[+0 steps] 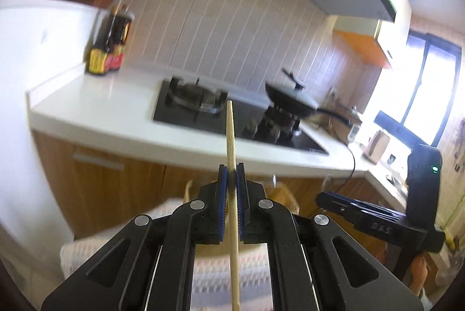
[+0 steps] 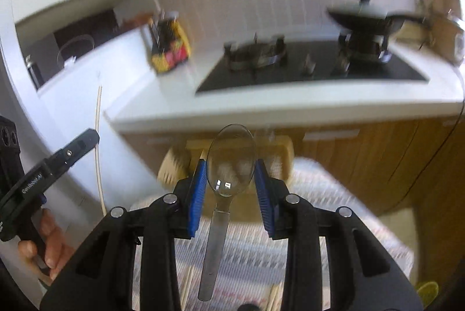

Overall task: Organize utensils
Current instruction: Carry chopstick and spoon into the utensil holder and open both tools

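Both utensils are held up in the air in front of the white worktop (image 1: 96, 110), so the sound way on is to keep each upright and level until it is over its holder. The left claw (image 1: 231, 183) is clamped on a pale wooden chopstick (image 1: 231, 136), pointing slightly downward. The right claw (image 2: 231, 174), tilted lower, pinches the bowl of a clear plastic spoon (image 2: 231, 163).

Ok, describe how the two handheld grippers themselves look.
Both are matte black linkage frames with round silver pivot pins and ribbed blue pads. The left gripper shows a white printed label along its side in the right wrist view. The right gripper, seen from the left wrist camera, has embossed lettering and a small green light.
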`<state>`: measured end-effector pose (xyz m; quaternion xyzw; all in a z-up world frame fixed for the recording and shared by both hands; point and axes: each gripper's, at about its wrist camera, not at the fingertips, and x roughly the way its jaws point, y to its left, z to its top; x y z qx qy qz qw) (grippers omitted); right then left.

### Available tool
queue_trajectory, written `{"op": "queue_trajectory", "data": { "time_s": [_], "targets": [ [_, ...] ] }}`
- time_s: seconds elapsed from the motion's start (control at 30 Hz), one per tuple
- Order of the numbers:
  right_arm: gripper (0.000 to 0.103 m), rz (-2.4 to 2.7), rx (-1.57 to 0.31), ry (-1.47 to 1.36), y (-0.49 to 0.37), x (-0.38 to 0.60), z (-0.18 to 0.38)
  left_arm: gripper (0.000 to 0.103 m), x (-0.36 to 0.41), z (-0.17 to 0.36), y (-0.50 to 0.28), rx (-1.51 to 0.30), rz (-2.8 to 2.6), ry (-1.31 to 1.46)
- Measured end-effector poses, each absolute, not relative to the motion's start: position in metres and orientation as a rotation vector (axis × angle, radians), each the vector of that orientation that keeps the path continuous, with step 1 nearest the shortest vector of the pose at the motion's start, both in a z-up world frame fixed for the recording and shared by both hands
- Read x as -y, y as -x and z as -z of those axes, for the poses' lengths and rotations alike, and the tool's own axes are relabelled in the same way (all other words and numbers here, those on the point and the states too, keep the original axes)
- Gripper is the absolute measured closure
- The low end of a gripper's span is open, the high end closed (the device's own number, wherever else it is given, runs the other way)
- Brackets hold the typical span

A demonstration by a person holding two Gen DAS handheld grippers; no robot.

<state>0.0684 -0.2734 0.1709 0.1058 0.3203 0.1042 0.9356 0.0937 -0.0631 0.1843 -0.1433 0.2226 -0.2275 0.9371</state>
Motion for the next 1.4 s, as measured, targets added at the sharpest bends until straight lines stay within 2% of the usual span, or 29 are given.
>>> {"op": "queue_trajectory", "data": {
  "time_s": [0.13, 0.33, 0.7, 0.97, 1.4],
  "targets": [
    [0.073, -0.153, -0.518, -0.227, -0.073, 0.294, -0.207, 0.099, 0.075, -0.197, -0.114, -0.387, 0.465, 0.302],
    [0.073, -0.018, -0.402, -0.167, -0.095, 0.305, -0.233, 0.099, 0.087, -0.203, -0.138, -0.296, 0.436, 0.302],
    [0.073, 0.044, -0.244, -0.054, -0.123, 0.298, -0.197, 0.099, 0.109, -0.163, -0.160, -0.200, 0.304, 0.212],
    [0.073, 0.019, -0.264, -0.040, -0.133, 0.289, -0.160, 0.099, 0.121, -0.143, -0.160, -0.185, 0.263, 0.155],
    [0.072, -0.031, -0.337, 0.008, -0.133, 0.270, -0.135, 0.098, 0.116, -0.119, -0.155, -0.224, 0.242, 0.197]
  ]
}}
